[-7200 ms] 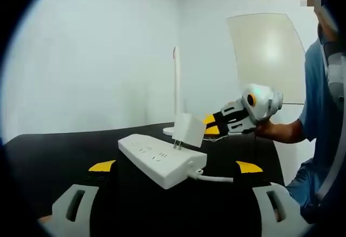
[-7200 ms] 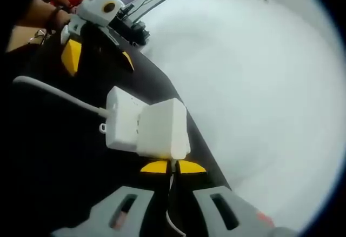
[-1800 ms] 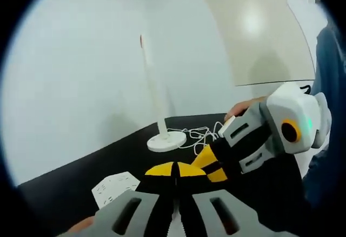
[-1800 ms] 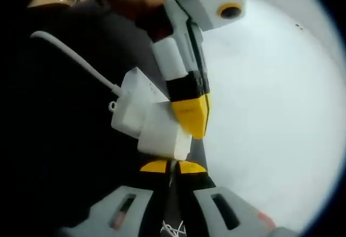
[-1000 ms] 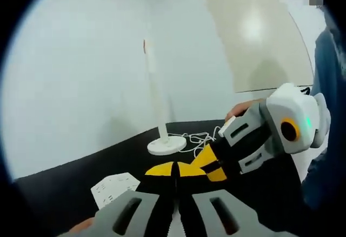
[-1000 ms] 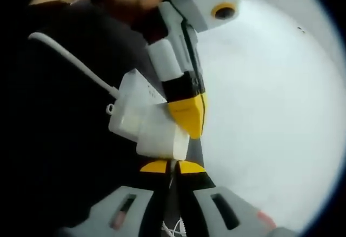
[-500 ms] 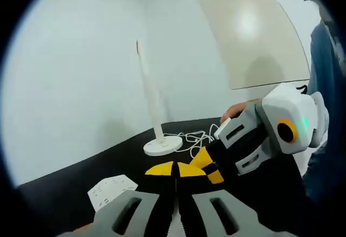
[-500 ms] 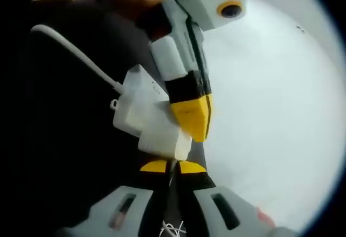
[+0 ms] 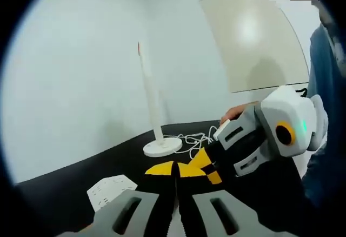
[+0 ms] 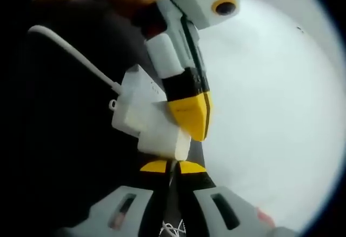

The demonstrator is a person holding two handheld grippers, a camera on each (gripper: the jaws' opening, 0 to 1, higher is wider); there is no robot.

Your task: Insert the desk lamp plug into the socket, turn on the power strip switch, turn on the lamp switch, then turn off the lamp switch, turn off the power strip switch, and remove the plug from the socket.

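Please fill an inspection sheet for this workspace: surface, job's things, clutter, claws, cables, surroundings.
Surface: black tabletop.
Job's things: white lamp upright on its round base; white plug against the power strip, seating not visible.
Clutter: nothing seen.
Claws: left claw shut, tip on the plug; right claw shut, its own tips just behind the plug.
Cables: thin lamp cord coiled by the base; strip cable trailing off.
Surroundings: white walls, pale board.

The left gripper [image 9: 175,168] had its jaws pressed together; the right gripper [image 10: 173,166] likewise, tips meeting the left's.
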